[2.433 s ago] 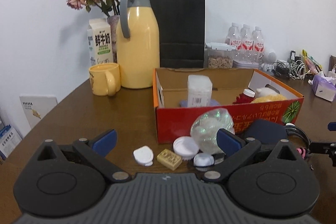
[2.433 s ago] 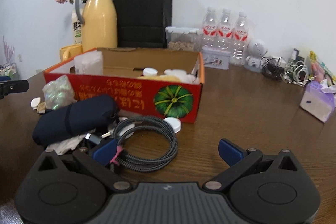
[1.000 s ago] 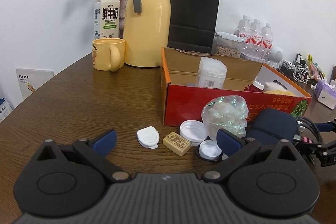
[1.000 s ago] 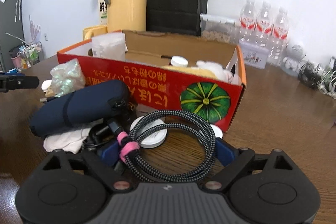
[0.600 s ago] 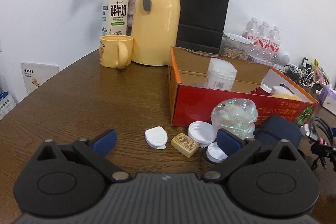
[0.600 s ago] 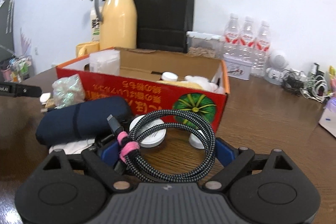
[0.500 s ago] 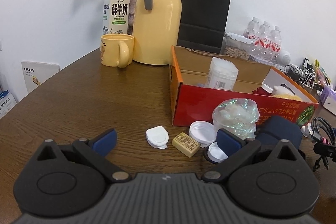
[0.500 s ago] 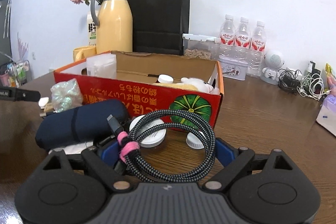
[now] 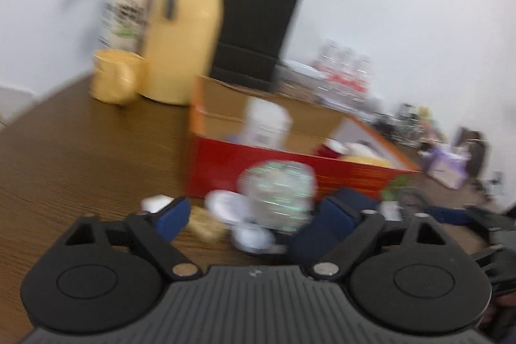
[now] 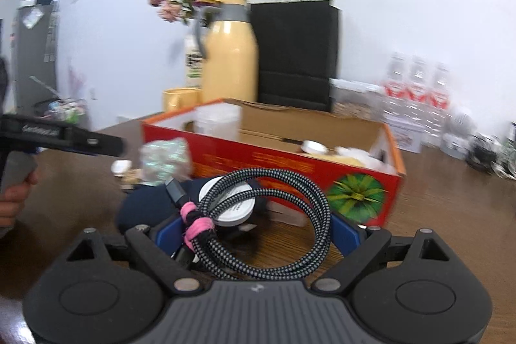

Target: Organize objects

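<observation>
Lying coiled between the right gripper (image 10: 258,229) pads (image 10: 344,231): cable (image 10: 258,215).

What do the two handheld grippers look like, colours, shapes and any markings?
Both match. The left gripper and the right gripper each have a matte black body with a ribbed grey centre plate bearing a small pale logo, two round black discs, silver pivot pins and angled black links ending in blue fingers. From the side, the left one shows a long black bar with small white lettering.
</observation>
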Motion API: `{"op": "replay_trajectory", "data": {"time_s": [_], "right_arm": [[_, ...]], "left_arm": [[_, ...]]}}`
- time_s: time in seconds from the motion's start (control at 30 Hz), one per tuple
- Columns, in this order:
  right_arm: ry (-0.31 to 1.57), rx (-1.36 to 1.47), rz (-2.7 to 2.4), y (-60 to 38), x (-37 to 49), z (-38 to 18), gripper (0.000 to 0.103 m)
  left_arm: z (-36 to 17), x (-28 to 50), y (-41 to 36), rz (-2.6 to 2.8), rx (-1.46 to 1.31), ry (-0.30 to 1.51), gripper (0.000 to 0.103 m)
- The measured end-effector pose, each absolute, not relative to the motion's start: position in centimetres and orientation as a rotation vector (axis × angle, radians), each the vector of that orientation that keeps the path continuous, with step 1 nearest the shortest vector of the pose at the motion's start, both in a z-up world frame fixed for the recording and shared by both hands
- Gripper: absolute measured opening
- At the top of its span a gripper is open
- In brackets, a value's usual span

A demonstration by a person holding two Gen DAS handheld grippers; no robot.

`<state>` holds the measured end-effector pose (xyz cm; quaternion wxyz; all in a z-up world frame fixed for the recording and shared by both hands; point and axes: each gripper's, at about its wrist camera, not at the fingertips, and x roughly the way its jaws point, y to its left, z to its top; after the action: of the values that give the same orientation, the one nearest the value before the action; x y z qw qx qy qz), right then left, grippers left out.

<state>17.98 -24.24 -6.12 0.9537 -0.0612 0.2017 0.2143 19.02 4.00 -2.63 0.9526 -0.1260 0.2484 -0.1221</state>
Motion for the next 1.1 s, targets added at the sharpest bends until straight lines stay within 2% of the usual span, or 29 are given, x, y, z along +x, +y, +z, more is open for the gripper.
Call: {"op": "replay_trajectory", "data": {"time_s": [0.07, 0.2, 0.27, 0.37, 0.43, 0.63, 0.77, 0.87, 0.93, 1.0, 1.03, 1.07, 1.1], "right_arm": [[0.402, -0.138, 0.472, -23.3, 17.7, -6.1, 0.091], [0.398, -0.151, 0.517, -22.1, 17.5, -6.0, 0.091], [0.397, -0.152, 0.53, -21.8, 17.3, -6.0, 0.091], [0.396, -0.152, 0.546, -21.6, 17.2, -6.0, 0.091], [0.396, -0.153, 0.55, -21.7, 17.3, -6.0, 0.091], [0.39, -0.149, 0.56, -21.7, 17.2, -6.0, 0.091], [0.396, -0.153, 0.572, -21.6, 17.1, -6.0, 0.091], [0.4, -0.16, 0.575, -21.4, 17.0, -6.0, 0.091], [0.404, -0.162, 0.577, -21.3, 17.1, -6.0, 0.091], [0.404, -0.163, 0.566, -21.3, 17.1, -6.0, 0.091], [0.405, -0.163, 0.561, -21.3, 17.1, -6.0, 0.091], [0.406, -0.167, 0.558, -21.3, 17.1, -6.0, 0.091], [0.408, -0.174, 0.555, -21.1, 17.1, -6.1, 0.091]], "left_arm": [[-2.5, 19.5, 3.2, -0.318, -0.288, 0.533, 0.072], [-2.5, 20.2, 2.2, -0.423, -0.351, 0.579, 0.06], [-2.8, 20.7, 1.9, -0.458, -0.38, 0.608, 0.048], [-3.3, 21.2, 2.1, -0.491, -0.422, 0.641, 0.04], [-3.6, 21.5, 2.4, -0.517, -0.467, 0.657, 0.036], [-4.9, 22.5, 3.8, -0.538, -0.595, 0.714, 0.035], [-4.9, 22.4, 3.0, -0.529, -0.534, 0.713, 0.022], [-4.8, 22.4, 2.7, -0.529, -0.5, 0.71, 0.018], [-4.7, 22.3, 2.8, -0.515, -0.499, 0.701, 0.018], [-4.3, 21.6, 3.4, -0.468, -0.502, 0.658, 0.024], [-4.0, 21.1, 3.7, -0.45, -0.499, 0.63, 0.042], [-3.7, 20.6, 3.8, -0.445, -0.496, 0.601, 0.064], [-3.3, 20.1, 3.7, -0.448, -0.479, 0.577, 0.072]]}}
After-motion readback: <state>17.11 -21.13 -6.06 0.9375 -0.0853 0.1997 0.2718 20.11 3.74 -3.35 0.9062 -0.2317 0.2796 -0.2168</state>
